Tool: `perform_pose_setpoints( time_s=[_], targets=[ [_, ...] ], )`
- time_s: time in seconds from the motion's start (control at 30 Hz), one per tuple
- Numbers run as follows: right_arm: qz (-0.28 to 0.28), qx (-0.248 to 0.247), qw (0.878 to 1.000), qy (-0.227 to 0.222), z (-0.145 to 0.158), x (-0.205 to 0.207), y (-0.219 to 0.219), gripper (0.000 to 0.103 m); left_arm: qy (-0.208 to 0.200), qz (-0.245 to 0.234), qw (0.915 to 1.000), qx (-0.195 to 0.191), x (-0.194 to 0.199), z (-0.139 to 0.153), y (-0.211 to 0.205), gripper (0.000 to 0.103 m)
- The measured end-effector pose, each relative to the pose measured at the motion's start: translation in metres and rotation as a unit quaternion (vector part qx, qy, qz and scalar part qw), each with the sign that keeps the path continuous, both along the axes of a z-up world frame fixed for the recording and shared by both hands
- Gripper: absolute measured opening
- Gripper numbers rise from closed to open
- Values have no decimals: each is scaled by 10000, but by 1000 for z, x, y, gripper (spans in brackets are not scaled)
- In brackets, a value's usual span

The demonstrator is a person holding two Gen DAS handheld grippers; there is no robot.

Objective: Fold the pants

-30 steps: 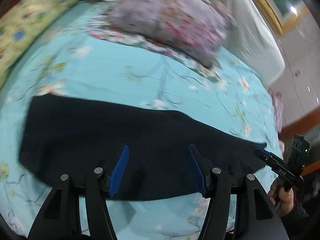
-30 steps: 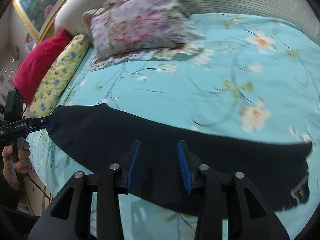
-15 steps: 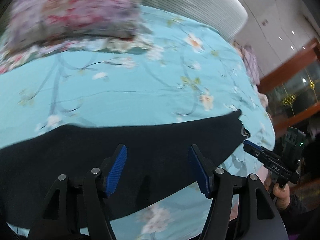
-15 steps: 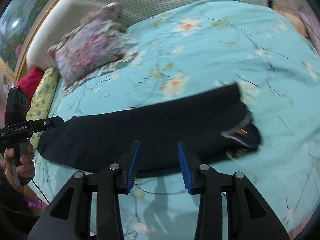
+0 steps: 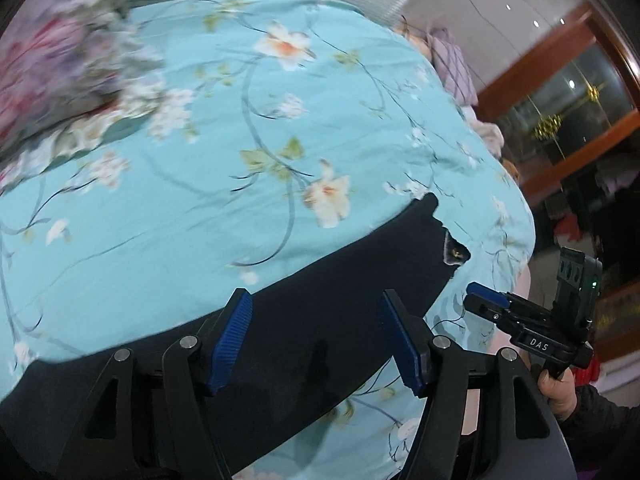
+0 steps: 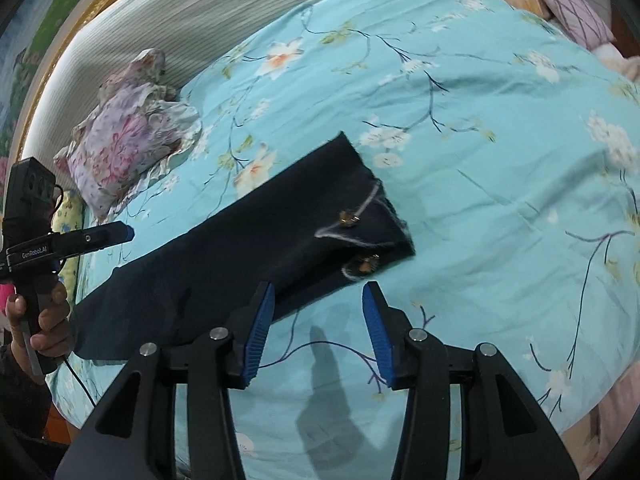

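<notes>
Dark navy pants (image 5: 312, 320) lie flat in a long strip across a turquoise floral bedsheet (image 5: 280, 140). In the right wrist view the pants (image 6: 248, 248) show their waistband end with a drawstring (image 6: 356, 220) at the right. My left gripper (image 5: 316, 340) is open and empty above the middle of the strip. My right gripper (image 6: 318, 324) is open and empty just below the waistband end, over bare sheet. The right gripper also shows in the left wrist view (image 5: 484, 292), and the left gripper shows in the right wrist view (image 6: 120, 234).
A floral pillow (image 6: 128, 140) lies near the striped headboard (image 6: 200, 28). A yellow pillow (image 6: 70, 220) sits at the left edge. A purple cushion (image 6: 568, 0) lies beyond the bed's far corner. Wooden-framed doors (image 5: 560, 100) stand to the right.
Both grippers have swung to the right along the pants, toward the waistband end. Both stay open and empty. The pants have not moved.
</notes>
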State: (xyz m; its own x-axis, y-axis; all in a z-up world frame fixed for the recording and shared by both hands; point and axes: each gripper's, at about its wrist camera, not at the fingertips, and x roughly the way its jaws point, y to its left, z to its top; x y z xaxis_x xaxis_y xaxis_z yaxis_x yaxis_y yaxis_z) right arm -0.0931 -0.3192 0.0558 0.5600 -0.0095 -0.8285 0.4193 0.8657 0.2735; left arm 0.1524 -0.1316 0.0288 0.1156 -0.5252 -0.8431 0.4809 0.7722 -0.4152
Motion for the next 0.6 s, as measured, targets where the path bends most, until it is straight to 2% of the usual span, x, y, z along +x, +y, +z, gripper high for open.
perform_pose_setpoints(
  time_s=[0.2,0.33,0.6],
  targets=[
    [-313,323,9990,-71,-7,-5,-15,48,29,-389,9991,157,7,-7,-36,67],
    [-585,663,9960,-96,-15,-1,-25,52,71,-623,9978,236,12,-12,-57,68],
    [-1378,1694,9750,-403,-34,-2,-55,53,188,-1150,9917,545,23,-27,-104,68]
  ],
)
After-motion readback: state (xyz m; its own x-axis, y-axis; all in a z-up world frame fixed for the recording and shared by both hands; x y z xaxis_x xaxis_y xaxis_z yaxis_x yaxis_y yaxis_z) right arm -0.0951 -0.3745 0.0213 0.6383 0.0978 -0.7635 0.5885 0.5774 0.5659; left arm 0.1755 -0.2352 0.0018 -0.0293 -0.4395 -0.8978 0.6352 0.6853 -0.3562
